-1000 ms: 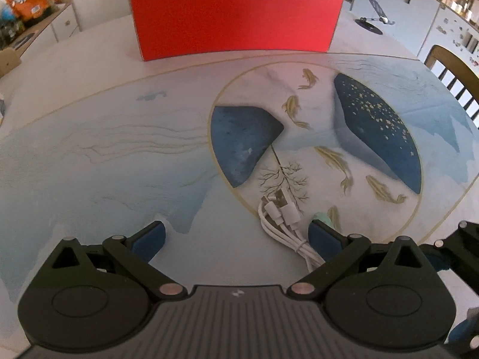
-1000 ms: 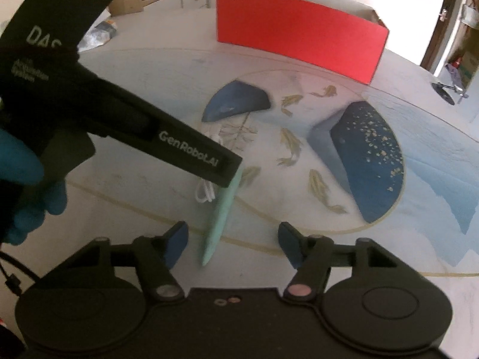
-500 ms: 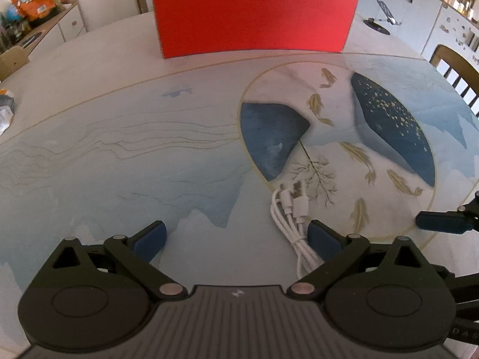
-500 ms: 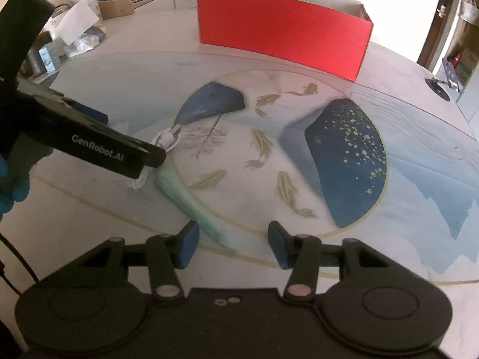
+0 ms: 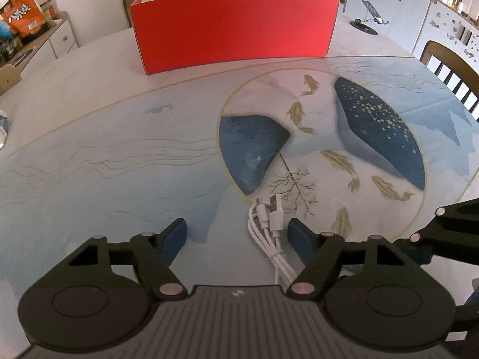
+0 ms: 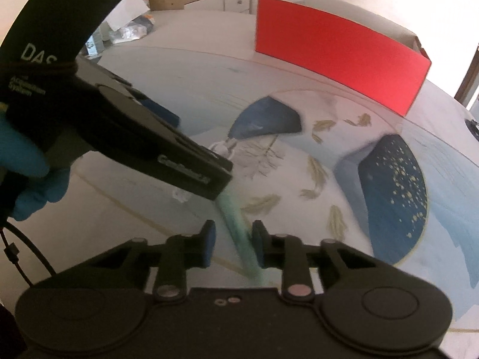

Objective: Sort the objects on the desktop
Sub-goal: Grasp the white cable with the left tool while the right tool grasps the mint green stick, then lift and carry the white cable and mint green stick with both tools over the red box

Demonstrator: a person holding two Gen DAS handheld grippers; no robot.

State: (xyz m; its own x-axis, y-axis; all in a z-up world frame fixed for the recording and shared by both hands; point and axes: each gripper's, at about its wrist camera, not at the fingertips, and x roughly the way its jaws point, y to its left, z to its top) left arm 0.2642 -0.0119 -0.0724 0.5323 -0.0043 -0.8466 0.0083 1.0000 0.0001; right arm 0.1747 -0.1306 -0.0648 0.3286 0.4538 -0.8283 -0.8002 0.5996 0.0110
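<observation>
Right wrist view: right gripper (image 6: pixel 231 246) jaws closing around the mint-green pen (image 6: pixel 239 239) lying on the counter (image 6: pixel 125 227), its right pad just touching, the left one apart, so the pen may skid sideways. Left gripper (image 5: pixel 236 236) jaws closing too, white cable bundle (image 5: pixel 271 233) hugging one pad; loose ends could slip free.

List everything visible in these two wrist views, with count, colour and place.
bundled white charging cable: one, white, on the table between the left fingers, nearer the right one
slim mint-green pen-like stick: one, pale green, blurred, on the table between the right fingers
open red cardboard box: one, red, far side of the table
round table with painted fish design: one, pale blue
black phone stand: one, far right
orange snack bag: one, on the side cabinet
left gripper: black, closing
right gripper: black, closing
gloved hand: blue
</observation>
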